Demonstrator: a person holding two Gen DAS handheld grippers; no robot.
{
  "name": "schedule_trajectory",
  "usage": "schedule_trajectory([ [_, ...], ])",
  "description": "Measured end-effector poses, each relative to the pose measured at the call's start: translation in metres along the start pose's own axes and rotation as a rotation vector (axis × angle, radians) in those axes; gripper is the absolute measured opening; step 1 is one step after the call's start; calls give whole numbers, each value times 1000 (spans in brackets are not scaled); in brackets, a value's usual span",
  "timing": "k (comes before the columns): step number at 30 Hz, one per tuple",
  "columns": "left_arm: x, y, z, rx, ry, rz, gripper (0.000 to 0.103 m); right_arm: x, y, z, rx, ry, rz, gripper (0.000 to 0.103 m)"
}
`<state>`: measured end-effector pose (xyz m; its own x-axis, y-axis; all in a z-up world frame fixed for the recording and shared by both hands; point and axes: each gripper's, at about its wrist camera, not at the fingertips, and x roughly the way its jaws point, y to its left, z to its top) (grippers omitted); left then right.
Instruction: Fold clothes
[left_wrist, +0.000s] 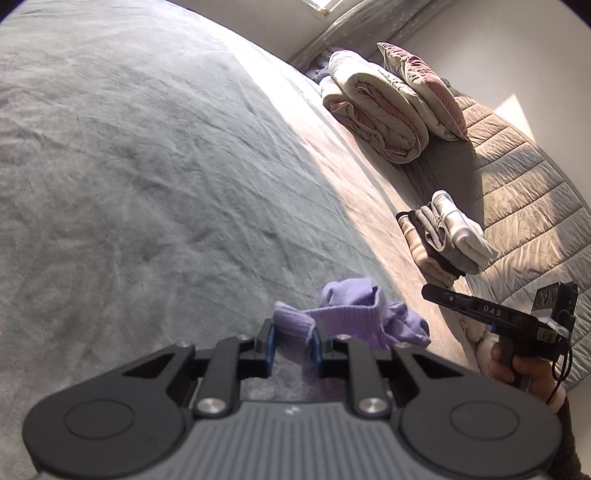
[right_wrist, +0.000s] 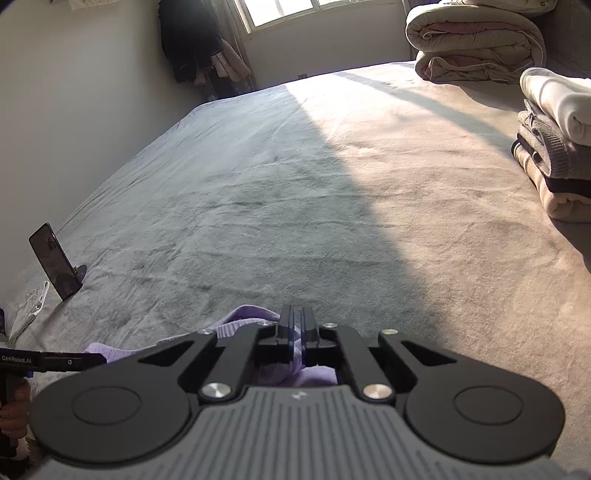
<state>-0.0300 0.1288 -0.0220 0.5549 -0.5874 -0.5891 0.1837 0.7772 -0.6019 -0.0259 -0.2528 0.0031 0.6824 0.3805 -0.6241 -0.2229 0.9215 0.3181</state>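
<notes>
A lilac knit garment (left_wrist: 354, 317) hangs bunched over the grey bed cover (left_wrist: 147, 184). My left gripper (left_wrist: 293, 345) is shut on a ribbed edge of it, with cloth between the blue pads. My right gripper (right_wrist: 296, 334) is shut on another part of the same lilac garment (right_wrist: 251, 321), which sags below and behind its fingers. In the left wrist view the right gripper (left_wrist: 434, 293) shows at the right, held in a hand. In the right wrist view the left gripper (right_wrist: 94, 358) shows at the lower left.
A stack of folded clothes (left_wrist: 443, 240) lies on the bed to the right, also in the right wrist view (right_wrist: 554, 147). A rolled duvet (left_wrist: 373, 107) and a pillow (left_wrist: 424, 81) lie further back. A phone on a stand (right_wrist: 55, 262) stands at the bed's left edge.
</notes>
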Motion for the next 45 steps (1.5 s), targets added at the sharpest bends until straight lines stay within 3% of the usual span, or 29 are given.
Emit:
schedule_trajectory([
  [1, -2, 2, 3, -3, -4, 21, 19, -1, 1, 0, -3, -2, 2, 5],
  [4, -3, 8, 8, 7, 13, 119, 19, 7, 1, -3, 13, 18, 0, 27],
  [5, -3, 11, 8, 5, 19, 142, 19, 9, 3, -4, 7, 21, 1, 47],
  [6, -3, 13, 7, 1, 25, 159, 19, 11, 4, -5, 0, 22, 4, 55],
  [11, -1, 24, 6, -8, 33, 203, 19, 23, 21, -9, -42, 58, 71, 55],
  [16, 1, 27, 8, -13, 40, 217, 19, 45, 42, -18, -76, 150, 132, 55],
  [17, 1, 27, 9, -13, 41, 220, 19, 50, 46, -19, -87, 171, 127, 51],
  [18, 2, 26, 10, -11, 40, 223, 19, 54, 49, -21, -97, 190, 121, 33],
  [20, 2, 27, 13, -5, 33, 232, 18, 54, 48, -18, -80, 171, 119, 10],
  [23, -1, 27, 18, 4, -4, 238, 9, 45, 45, -8, -45, 94, 121, 6],
  [27, -9, 24, 25, 18, -76, 223, 7, 20, 40, 14, -7, -65, 143, 6],
  [28, -11, 22, 27, 26, -95, 222, 1, 15, 39, 19, 4, -96, 154, 6],
  [32, -14, 14, 32, 67, -152, 255, 0, 1, 33, 31, 43, -168, 172, 6],
  [37, -10, 8, 36, 38, -127, 165, 2, -5, 27, 37, 94, -189, 205, 6],
  [39, -7, 6, 35, 9, -88, 76, 13, -6, 28, 36, 104, -178, 237, 6],
  [41, -6, 5, 34, -23, -56, -5, 41, -7, 33, 34, 101, -155, 273, 6],
  [45, 0, 7, 28, -113, 22, -180, 50, -6, 56, 25, 33, -78, 358, 6],
])
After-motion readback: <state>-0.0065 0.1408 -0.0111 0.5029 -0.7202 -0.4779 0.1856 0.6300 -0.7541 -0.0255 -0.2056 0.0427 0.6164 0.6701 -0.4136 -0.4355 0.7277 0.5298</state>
